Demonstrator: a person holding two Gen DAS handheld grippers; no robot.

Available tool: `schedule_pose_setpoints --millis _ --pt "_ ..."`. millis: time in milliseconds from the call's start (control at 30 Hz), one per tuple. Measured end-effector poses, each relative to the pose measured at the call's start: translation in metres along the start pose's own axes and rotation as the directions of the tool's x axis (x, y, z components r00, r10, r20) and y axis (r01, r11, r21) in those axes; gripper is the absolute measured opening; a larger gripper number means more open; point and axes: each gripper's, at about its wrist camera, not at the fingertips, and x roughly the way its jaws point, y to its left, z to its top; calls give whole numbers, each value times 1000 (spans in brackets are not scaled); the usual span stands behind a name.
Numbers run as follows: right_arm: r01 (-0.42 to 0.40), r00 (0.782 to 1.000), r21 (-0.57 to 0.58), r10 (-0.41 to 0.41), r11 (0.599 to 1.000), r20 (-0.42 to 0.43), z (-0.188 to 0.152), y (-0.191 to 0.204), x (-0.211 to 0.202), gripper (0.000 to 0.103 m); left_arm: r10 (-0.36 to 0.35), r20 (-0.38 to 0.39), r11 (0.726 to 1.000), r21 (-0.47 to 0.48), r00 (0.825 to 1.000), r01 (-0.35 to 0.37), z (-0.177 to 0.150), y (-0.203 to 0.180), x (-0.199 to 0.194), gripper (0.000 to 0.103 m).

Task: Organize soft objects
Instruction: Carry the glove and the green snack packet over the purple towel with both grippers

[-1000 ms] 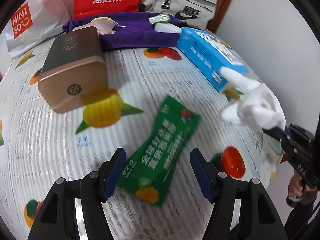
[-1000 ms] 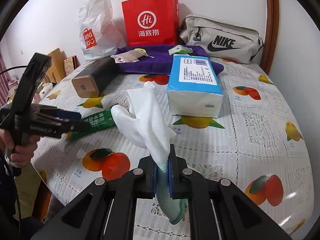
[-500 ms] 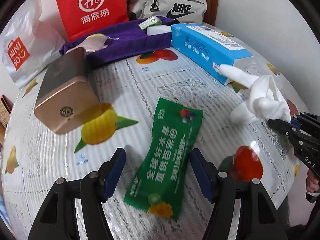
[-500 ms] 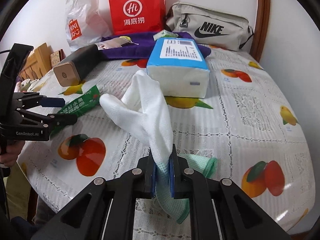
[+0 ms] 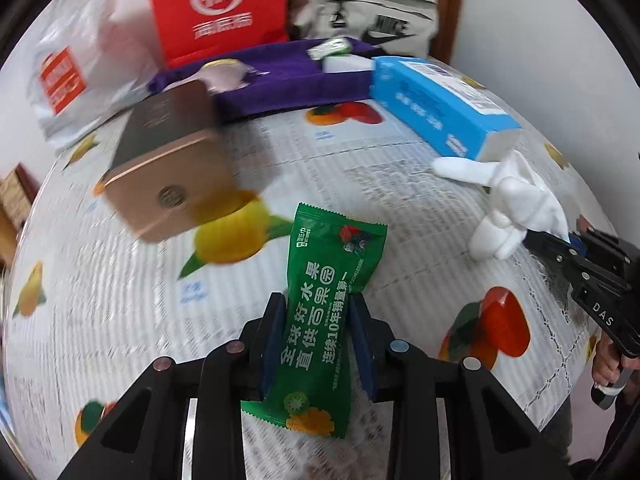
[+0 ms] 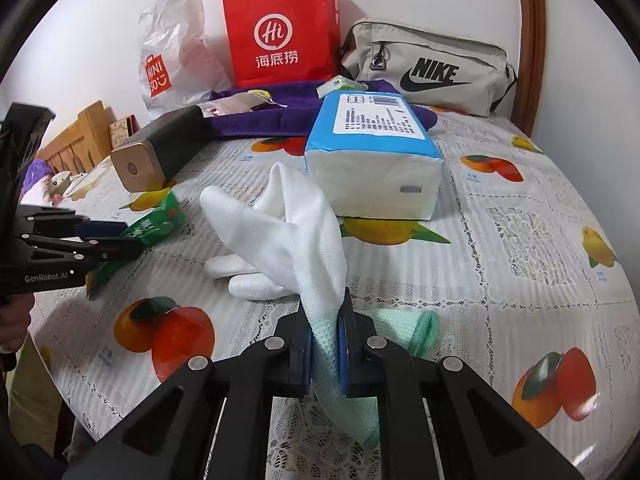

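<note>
A: So where does the green snack packet point(image 5: 324, 312) lie?

B: Low in the middle of the left wrist view, flat on the fruit-print cloth of the bench point(image 5: 120, 280). Its long axis runs from the bottom of the frame up toward the centre, almost in line with the left hand-held gripper point(image 5: 318, 336), leaning slightly to the right at the top.

A: And that hand-held gripper, is it holding the packet?

B: Its jaws are closing with the packet between them. The blue pads point(image 5: 276, 332) sit at the two long edges of the packet's middle, and appear to be pressing on them. The packet's near end pokes out below the pads, and the far end reaches well past them.

A: Which hand is nearer to it?

B: The left, plainly. The right hand-held gripper point(image 6: 325, 344) is apart at the right edge of that view, clenched on the green cuff of a white glove point(image 6: 288, 224), whose fingers droop onto the cloth.

A: What else stands around?

B: A gold and black box point(image 5: 168, 168) to the upper left of the packet and a blue tissue pack point(image 5: 436, 108) to the upper right, both clear of it. Any lift would likely go straight up along the pinch.
</note>
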Motion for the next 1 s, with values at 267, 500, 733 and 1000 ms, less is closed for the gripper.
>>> schedule_pose_setpoints --millis 267,500,733,1000 --pt "-28 1000 13 28 1000 12 2 5 -14 9 -3 29 993 -118 1000 6 -11 31 -24 30" --pt "-30 998 6 29 1000 49 12 9 -39 8 15 72 988 -154 997 -4 -7 36 -45 30" --pt "-36 995 5 35 999 97 30 7 -63 8 33 121 985 -172 992 -12 4 38 -68 30" --pt "-50 990 22 47 998 137 55 1 -87 8 54 171 978 -207 984 -18 18 43 -94 30"
